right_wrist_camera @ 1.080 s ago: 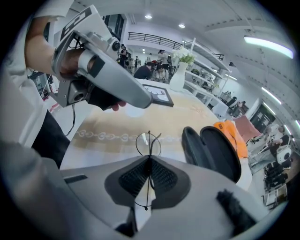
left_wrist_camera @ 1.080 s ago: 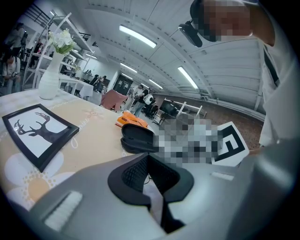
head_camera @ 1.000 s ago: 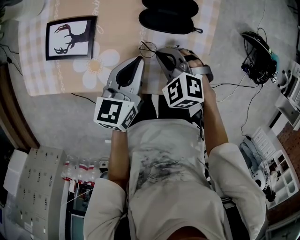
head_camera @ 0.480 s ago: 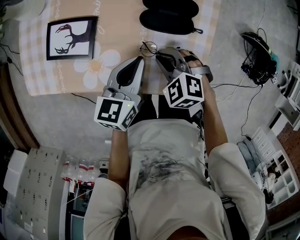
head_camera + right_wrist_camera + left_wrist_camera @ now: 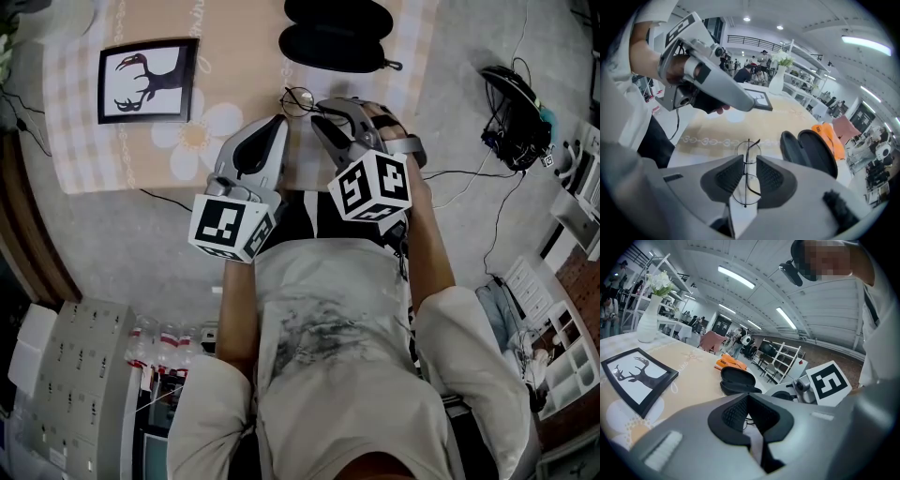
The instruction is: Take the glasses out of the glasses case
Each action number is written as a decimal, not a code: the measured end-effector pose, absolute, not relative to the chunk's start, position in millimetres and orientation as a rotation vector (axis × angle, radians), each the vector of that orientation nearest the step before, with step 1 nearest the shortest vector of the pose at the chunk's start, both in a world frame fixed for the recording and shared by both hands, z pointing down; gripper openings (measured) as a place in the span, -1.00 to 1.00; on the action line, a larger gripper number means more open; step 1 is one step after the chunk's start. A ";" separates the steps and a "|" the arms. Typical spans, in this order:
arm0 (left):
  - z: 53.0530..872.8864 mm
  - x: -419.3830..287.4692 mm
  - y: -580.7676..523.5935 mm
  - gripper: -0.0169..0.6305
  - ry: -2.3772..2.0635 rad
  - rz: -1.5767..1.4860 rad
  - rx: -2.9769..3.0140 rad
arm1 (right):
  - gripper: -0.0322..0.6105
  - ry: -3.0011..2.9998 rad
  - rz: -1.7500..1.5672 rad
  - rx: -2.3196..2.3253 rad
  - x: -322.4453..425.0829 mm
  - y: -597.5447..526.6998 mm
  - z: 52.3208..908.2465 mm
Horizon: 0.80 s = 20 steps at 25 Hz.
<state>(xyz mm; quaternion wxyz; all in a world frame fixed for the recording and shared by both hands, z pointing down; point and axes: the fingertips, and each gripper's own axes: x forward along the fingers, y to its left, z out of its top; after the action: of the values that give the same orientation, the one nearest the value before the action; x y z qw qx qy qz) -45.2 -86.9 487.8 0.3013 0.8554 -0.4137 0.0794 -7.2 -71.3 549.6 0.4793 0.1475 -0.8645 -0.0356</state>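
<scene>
The black glasses case (image 5: 337, 36) lies open at the table's far edge, also seen as the case (image 5: 738, 380) and the case (image 5: 813, 150). Thin round wire glasses (image 5: 297, 97) are out of it, just above the beige cloth (image 5: 234, 56). My right gripper (image 5: 317, 111) is shut on them; in the right gripper view the glasses (image 5: 748, 152) stand upright between the pads of my right gripper (image 5: 748, 171), pinched near the bridge. My left gripper (image 5: 278, 122) hovers beside it, left of the glasses, and its jaws (image 5: 749, 404) are shut on nothing.
A framed deer picture (image 5: 145, 75) lies on the cloth's left part. A white vase with flowers (image 5: 649, 319) stands at the far end, and an orange item (image 5: 829, 136) lies behind the case. Cables and a headset (image 5: 516, 117) are on the floor to the right.
Hardly anything: both grippers and the held glasses keep their places, and only the head view has shifted a little.
</scene>
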 end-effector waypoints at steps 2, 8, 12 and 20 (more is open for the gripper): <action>483.0 -46.8 -88.8 -0.92 -1.102 0.208 2.279 | -0.62 -2.131 -0.098 0.393 -7.4 -74.5 537.3; 459.2 -51.0 -94.7 -0.92 -1.109 0.194 2.331 | -0.83 -2.163 -0.137 0.531 0.0 -87.9 494.2; 438.1 -52.3 -99.7 -0.92 -1.103 0.188 2.390 | -0.84 -2.196 -0.135 0.628 7.1 -95.2 462.4; 385.4 -51.0 -105.3 -0.93 -1.080 0.144 2.535 | -0.85 -2.331 -0.055 0.907 28.0 -100.8 393.9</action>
<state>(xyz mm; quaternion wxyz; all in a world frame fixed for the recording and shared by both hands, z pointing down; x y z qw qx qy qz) -51.0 -105.3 385.4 0.1901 0.9020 -0.3841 0.0512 28.0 -100.8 393.9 0.3143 0.3443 -0.8844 -0.0210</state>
